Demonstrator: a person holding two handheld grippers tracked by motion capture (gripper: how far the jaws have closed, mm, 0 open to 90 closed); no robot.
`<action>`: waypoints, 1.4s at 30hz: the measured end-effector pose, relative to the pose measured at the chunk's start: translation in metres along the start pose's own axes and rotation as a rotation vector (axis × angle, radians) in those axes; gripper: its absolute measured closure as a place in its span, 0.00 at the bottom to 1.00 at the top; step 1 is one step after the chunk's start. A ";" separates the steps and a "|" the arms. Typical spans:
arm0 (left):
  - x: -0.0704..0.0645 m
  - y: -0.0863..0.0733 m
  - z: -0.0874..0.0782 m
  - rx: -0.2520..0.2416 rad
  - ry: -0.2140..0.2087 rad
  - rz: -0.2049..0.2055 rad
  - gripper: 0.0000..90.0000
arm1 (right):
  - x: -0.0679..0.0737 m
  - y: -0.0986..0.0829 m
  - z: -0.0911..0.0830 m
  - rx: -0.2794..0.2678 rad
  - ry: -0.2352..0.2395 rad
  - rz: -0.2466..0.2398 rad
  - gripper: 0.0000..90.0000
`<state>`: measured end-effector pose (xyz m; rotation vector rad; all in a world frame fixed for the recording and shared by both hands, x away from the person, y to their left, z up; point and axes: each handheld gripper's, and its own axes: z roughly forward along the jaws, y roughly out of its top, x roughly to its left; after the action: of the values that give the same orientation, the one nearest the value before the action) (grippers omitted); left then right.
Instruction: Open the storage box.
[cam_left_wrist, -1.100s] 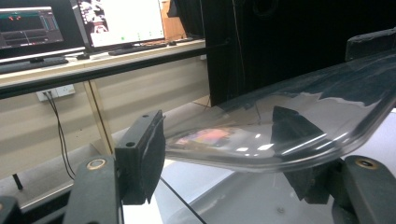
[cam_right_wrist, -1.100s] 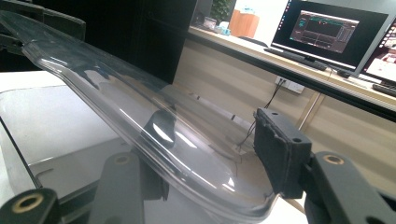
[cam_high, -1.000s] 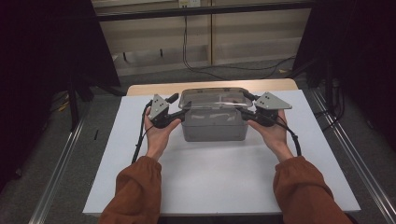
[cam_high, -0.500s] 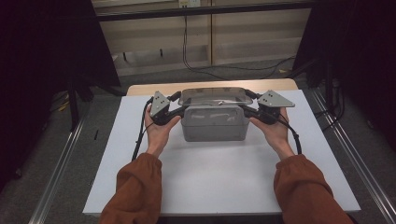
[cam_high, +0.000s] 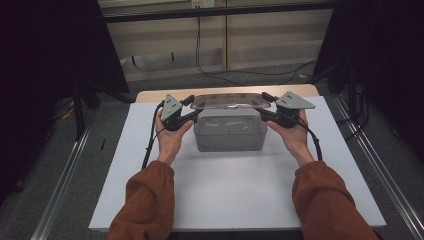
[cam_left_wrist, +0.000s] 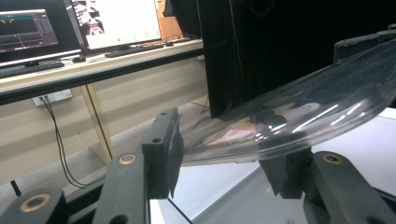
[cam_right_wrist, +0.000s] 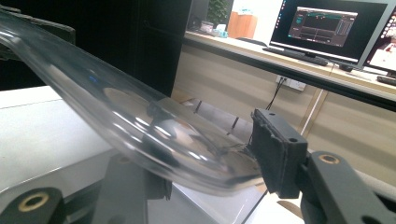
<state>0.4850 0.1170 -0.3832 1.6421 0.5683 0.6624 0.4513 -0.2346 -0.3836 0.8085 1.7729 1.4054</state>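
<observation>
A clear plastic lid (cam_high: 229, 101) hangs level a little above a grey translucent box (cam_high: 227, 132) that stands on the white board (cam_high: 225, 190). My left gripper (cam_high: 191, 109) is shut on the lid's left end, and my right gripper (cam_high: 265, 107) is shut on its right end. In the left gripper view the curved lid (cam_left_wrist: 289, 116) runs away from between the black jaws of the left gripper (cam_left_wrist: 224, 158). The right gripper view shows the lid (cam_right_wrist: 140, 121) the same way, its rim pinched in the right gripper (cam_right_wrist: 210, 168). The box's top is open.
The white board lies on a wooden table (cam_high: 150, 95). Metal rails (cam_high: 65, 180) run along the floor on both sides. Dark curtains (cam_high: 45, 60) stand at left and right. A bench with monitors (cam_right_wrist: 322, 28) and hanging cables is beyond the table.
Both grippers have risen together with the lid. It sat on the box a second ago and now hangs clear above it.
</observation>
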 end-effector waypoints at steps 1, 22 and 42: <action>0.000 0.000 0.000 0.001 0.000 0.000 0.57 | -0.001 0.000 0.001 0.003 0.001 0.001 0.56; 0.012 0.000 0.010 0.005 0.013 -0.018 0.63 | -0.009 0.004 0.013 0.006 -0.007 0.002 0.58; 0.026 -0.003 0.028 0.041 0.014 -0.044 0.66 | -0.018 0.003 0.023 0.011 -0.023 0.006 0.62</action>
<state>0.5231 0.1156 -0.3866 1.6595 0.6305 0.6337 0.4802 -0.2367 -0.3811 0.8336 1.7633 1.3863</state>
